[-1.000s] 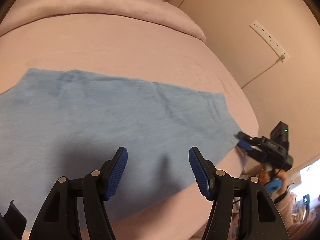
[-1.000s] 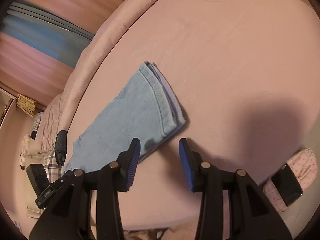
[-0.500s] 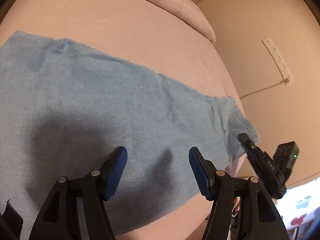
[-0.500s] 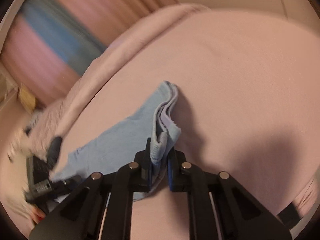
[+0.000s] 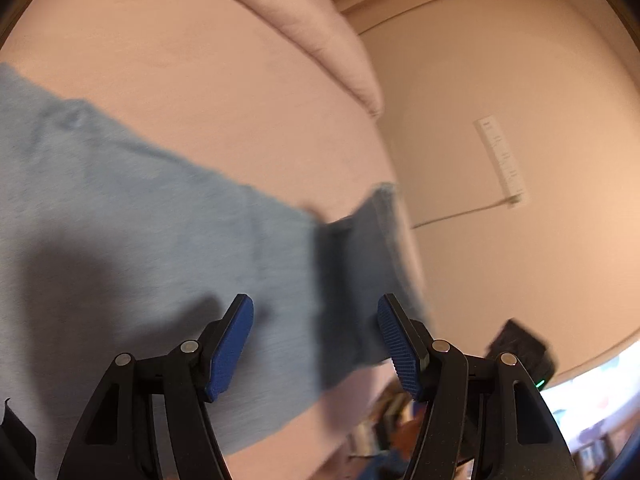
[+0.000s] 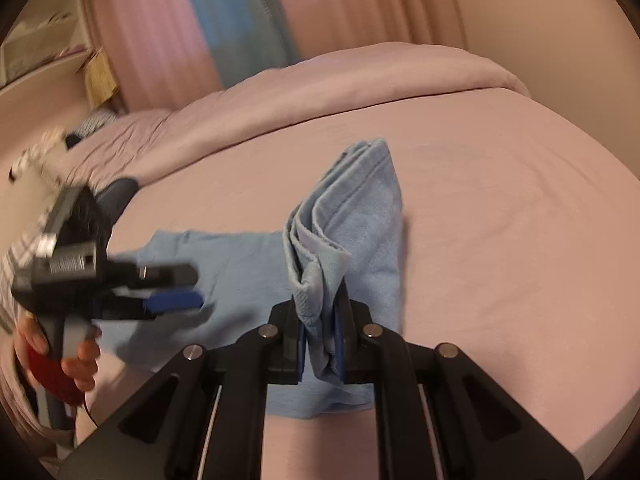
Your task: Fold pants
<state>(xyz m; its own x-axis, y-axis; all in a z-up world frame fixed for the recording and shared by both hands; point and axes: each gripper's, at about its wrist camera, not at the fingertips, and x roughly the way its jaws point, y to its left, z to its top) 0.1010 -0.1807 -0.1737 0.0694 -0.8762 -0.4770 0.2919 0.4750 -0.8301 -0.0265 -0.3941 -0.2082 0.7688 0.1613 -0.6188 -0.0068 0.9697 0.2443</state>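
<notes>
Light blue pants lie flat across the pink bed. My right gripper is shut on the bunched hem end of the pants and holds it raised off the sheet, its layers standing in folds. From the left wrist view that raised end stands up just beyond my fingers. My left gripper hovers open over the flat middle of the pants with nothing between its pads. The right wrist view shows the left gripper at the left, held by a hand.
A rolled pink duvet lies along the bed's far side, with curtains behind it. A power strip with a cable hangs on the wall. The bed's edge drops off near my left gripper, with clutter below.
My right gripper has shut on the hem end and lifted it, rolling as it rose. The left gripper has rolled a little over the pants and stays open.
</notes>
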